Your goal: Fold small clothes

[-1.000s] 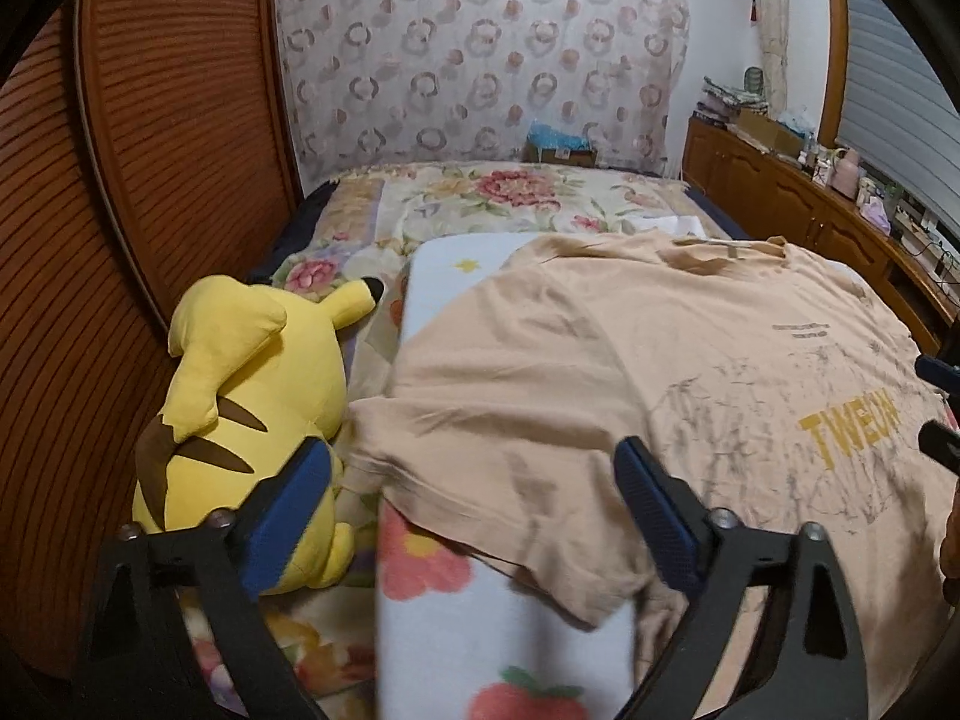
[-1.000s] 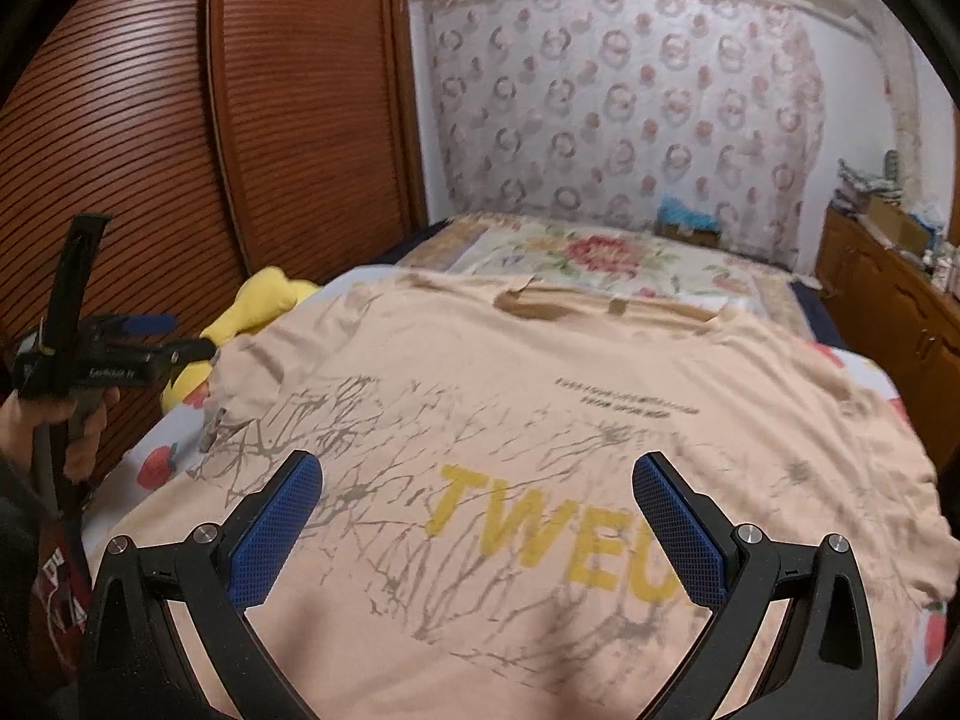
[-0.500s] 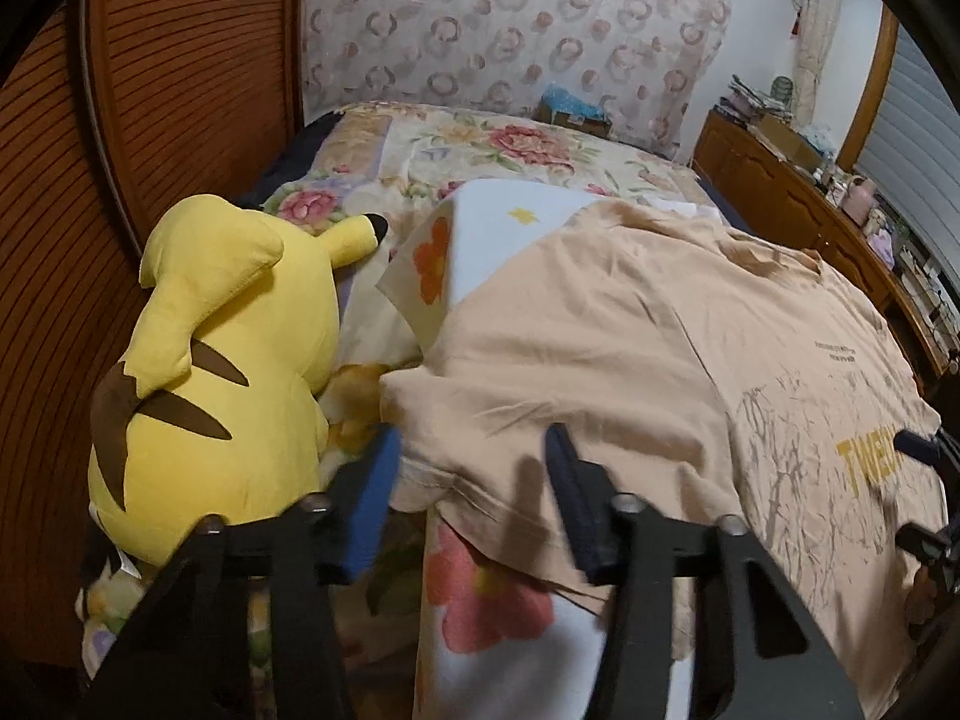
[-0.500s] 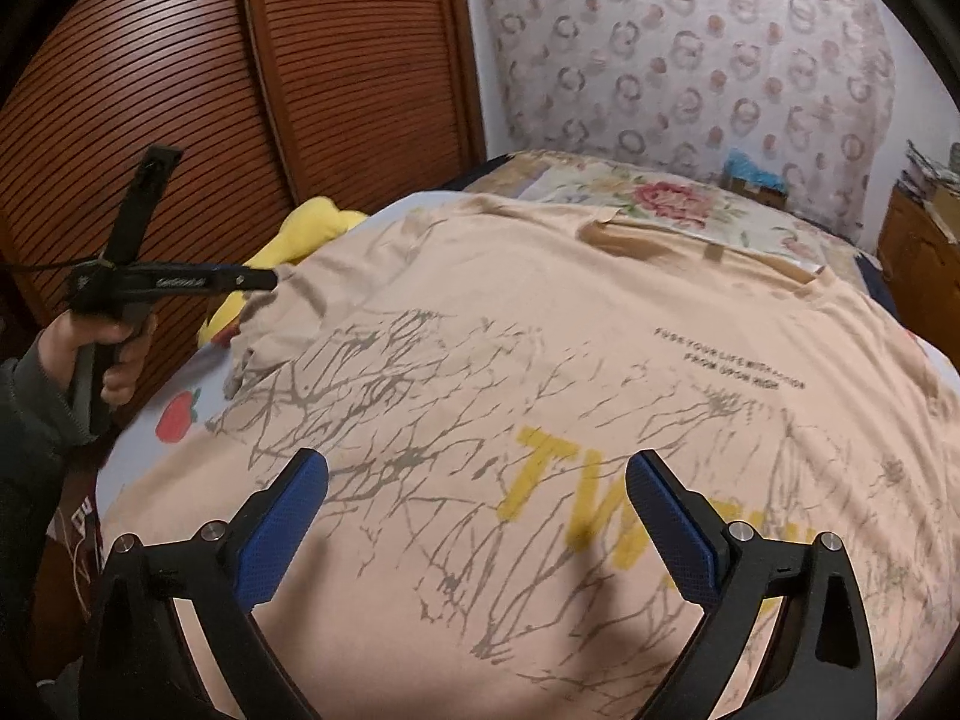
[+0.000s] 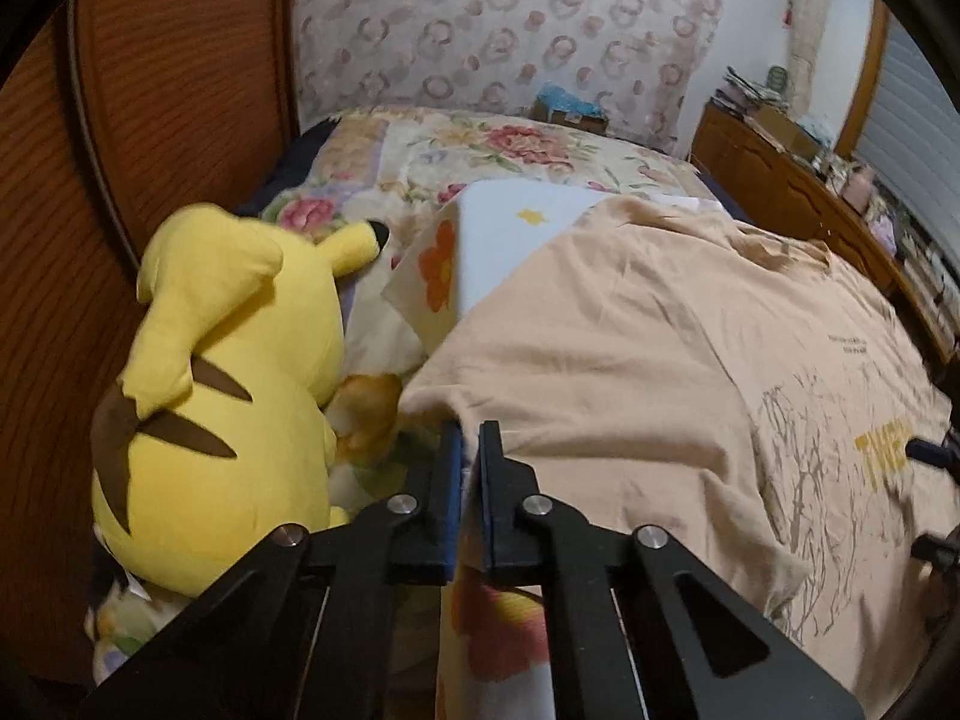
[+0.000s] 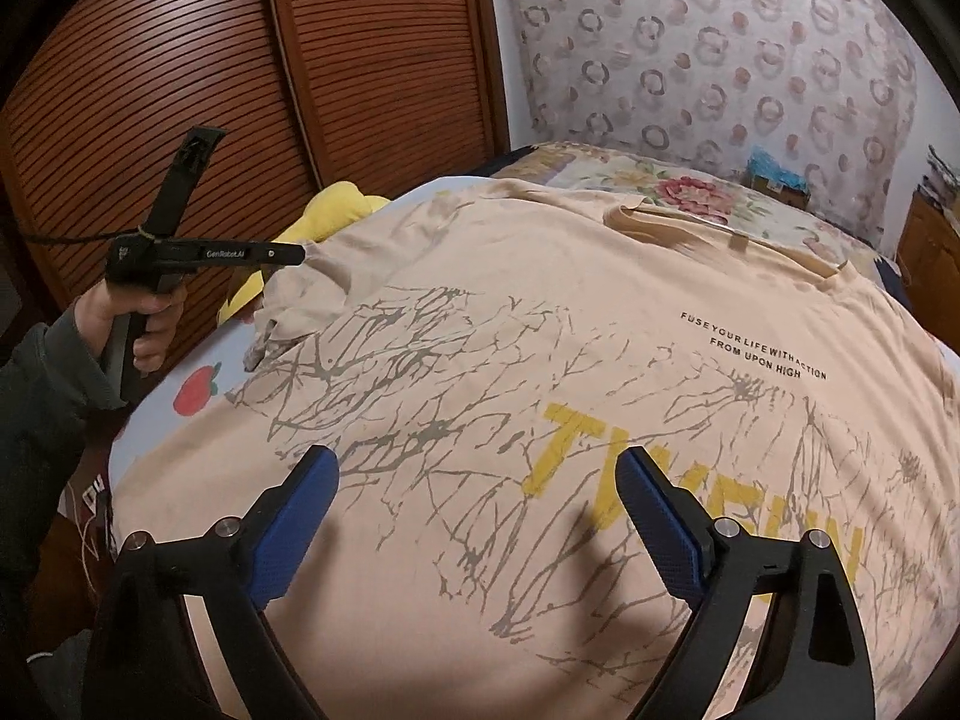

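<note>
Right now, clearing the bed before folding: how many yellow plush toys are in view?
1: the yellow plush toy with brown stripes sits beside the beige printed T-shirt's left sleeve. Others may be hidden.

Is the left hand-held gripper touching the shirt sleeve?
Touching. The left wrist view shows the left hand-held gripper shut on the sleeve edge of the T-shirt.

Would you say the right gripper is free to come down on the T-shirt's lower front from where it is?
Probably yes. The right gripper hangs open directly above the T-shirt print, with nothing between them; the left gripper is off at the sleeve, shut on its edge.
</note>
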